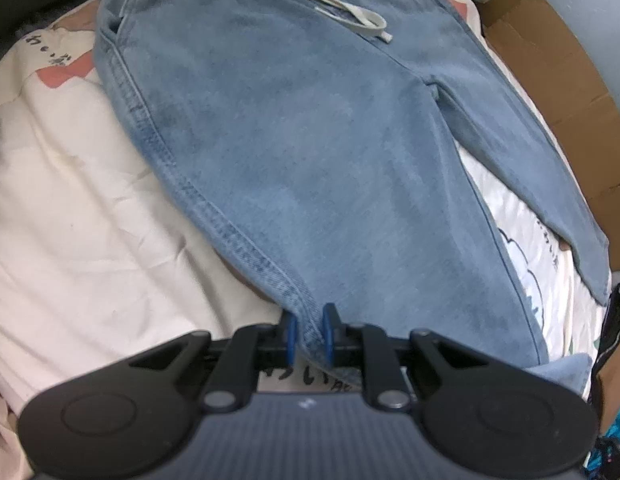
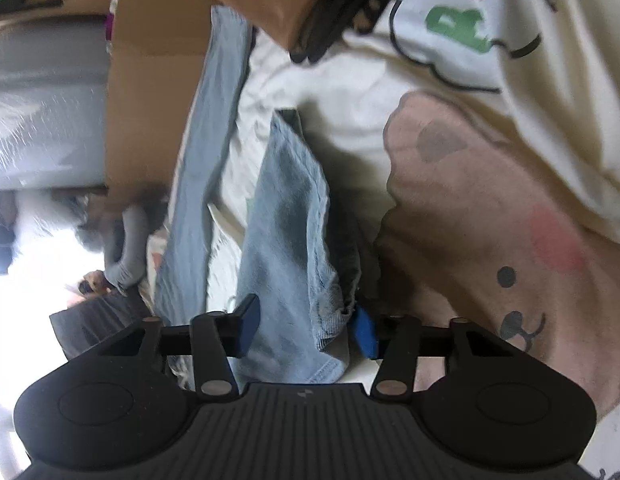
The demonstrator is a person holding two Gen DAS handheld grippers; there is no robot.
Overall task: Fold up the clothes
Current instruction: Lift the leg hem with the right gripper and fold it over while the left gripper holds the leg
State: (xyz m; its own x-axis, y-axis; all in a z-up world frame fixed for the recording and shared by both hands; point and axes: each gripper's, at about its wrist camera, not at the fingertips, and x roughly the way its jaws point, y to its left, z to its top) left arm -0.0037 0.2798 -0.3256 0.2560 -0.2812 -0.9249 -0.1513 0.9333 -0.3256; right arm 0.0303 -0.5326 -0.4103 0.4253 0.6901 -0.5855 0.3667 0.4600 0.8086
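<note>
My left gripper (image 1: 310, 332) is clenched on the hem of the jeans (image 1: 310, 140), which stretch toward twelve o'clock across the bedsheet (image 1: 69, 220). My right gripper (image 2: 305, 328) straddles the other hem, pads apparently not pressing.

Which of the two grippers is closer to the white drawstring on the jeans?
Hard to call. The left gripper clamps a leg hem, with the drawstring far up at the waist. The right gripper straddles another denim fold; no drawstring shows there.
</note>
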